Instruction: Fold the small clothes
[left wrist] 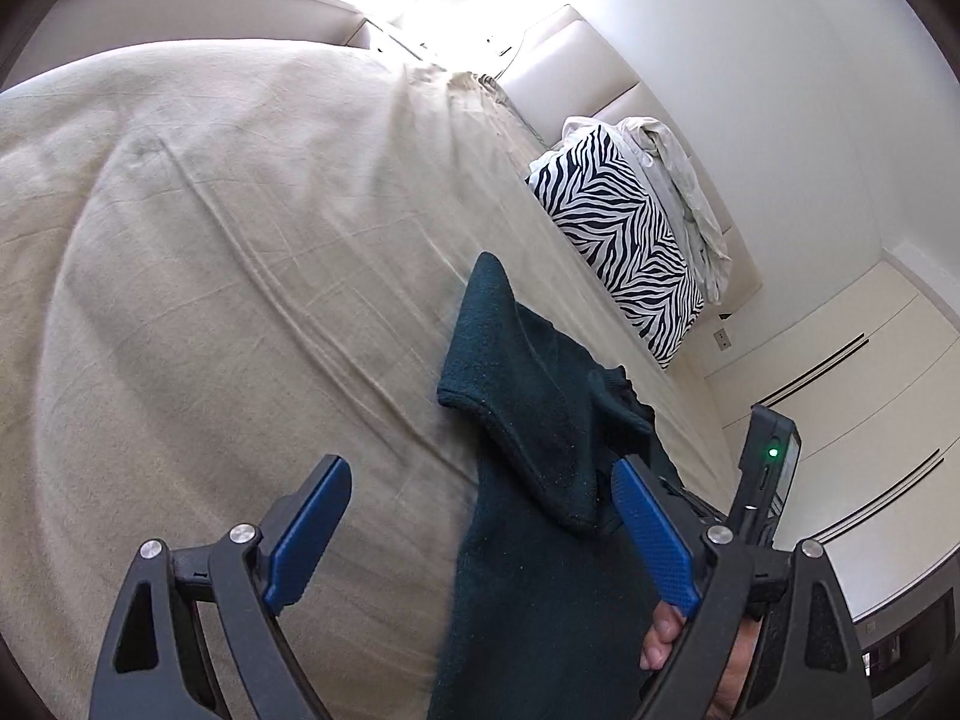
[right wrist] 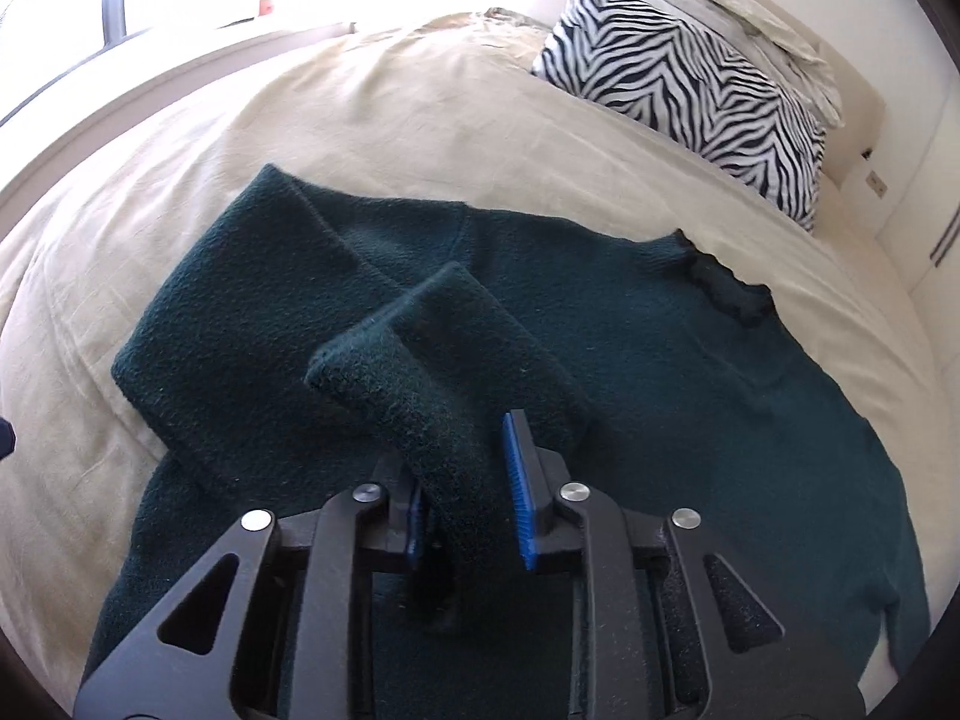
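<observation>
Sweater sleeve (right wrist: 432,384) between right tool (right wrist: 465,492) fingers

A: Count?
B: 1 dark green sweater (right wrist: 600,360), 2 sleeves (right wrist: 228,330) showing. 1 zebra pillow (right wrist: 690,84), 1 crumpled pale pillow (right wrist: 750,6) behind it. 1 bed sheet (right wrist: 420,108).
A: Grippers?
B: 2: left gripper (left wrist: 480,534), right gripper (right wrist: 465,498).

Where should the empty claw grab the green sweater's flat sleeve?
Best at the cuff of the flat sleeve, the left gripper coming from the bed's bare side: that end lies free at the sweater's edge, so a finger could likely slip under.
</observation>
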Motion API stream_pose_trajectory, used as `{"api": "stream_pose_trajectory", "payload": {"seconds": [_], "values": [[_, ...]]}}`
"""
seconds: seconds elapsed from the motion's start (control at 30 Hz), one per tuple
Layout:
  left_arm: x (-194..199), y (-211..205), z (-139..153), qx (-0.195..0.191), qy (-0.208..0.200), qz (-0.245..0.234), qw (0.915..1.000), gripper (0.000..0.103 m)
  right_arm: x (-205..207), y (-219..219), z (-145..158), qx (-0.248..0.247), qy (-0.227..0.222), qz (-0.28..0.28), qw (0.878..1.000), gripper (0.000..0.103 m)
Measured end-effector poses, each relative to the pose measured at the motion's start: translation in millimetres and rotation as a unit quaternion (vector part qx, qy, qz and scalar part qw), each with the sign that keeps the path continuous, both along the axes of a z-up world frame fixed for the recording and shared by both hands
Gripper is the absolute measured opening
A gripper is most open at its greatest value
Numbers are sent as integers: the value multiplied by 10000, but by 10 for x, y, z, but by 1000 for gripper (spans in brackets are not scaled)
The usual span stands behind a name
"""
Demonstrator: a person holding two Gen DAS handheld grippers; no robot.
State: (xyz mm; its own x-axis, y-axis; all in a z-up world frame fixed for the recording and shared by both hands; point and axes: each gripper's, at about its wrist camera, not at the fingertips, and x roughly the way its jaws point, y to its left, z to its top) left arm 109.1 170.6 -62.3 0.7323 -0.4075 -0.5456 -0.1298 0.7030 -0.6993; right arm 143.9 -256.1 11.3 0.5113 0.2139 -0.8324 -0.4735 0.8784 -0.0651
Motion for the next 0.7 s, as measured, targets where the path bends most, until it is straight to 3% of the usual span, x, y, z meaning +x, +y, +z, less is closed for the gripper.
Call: {"api": "stream_pose_trajectory", "payload": {"seconds": [0.17, 0.3, 0.4, 0.43, 0.47, 0.53, 0.6, 0.63, 0.67, 0.7], "values": [[-9, -104, 22, 55, -19, -111, 9999, 90, 101, -972, 126, 1253, 346, -1188, 9844, 16], [1, -255, 40, 152, -20, -255, 9996, 90, 103, -1640, -214, 2222, 1215, -1750, 9514, 18], [19, -373, 25, 201, 42, -380, 9991, 90, 60, -1835, -418, 2927, 1646, -1736, 9258, 33], [29, -410, 28, 226, 65, -425, 9988, 90, 50, -1871, -438, 3194, 1708, -1698, 9165, 46], [37, -445, 31, 261, 68, -470, 9985, 90, 71, -1917, -456, 3501, 1773, -1690, 9041, 52], [61, -505, 51, 379, 66, -535, 9978, 90, 141, -1958, -478, 3872, 1842, -1771, 8859, 52], [80, -539, 53, 437, 82, -561, 9974, 90, 234, -1971, -490, 3898, 1849, -1801, 8840, 47], [90, -545, 52, 440, 90, -557, 9974, 90, 287, -1948, -479, 3754, 1879, -1792, 8897, 23], [99, -549, 54, 445, 96, -549, 9975, 90, 355, -1936, -471, 3522, 1878, -1773, 8996, 8], [108, -553, 54, 456, 99, -539, 9975, 90, 392, -1927, -440, 3341, 1840, -1754, 9076, 8]]}}
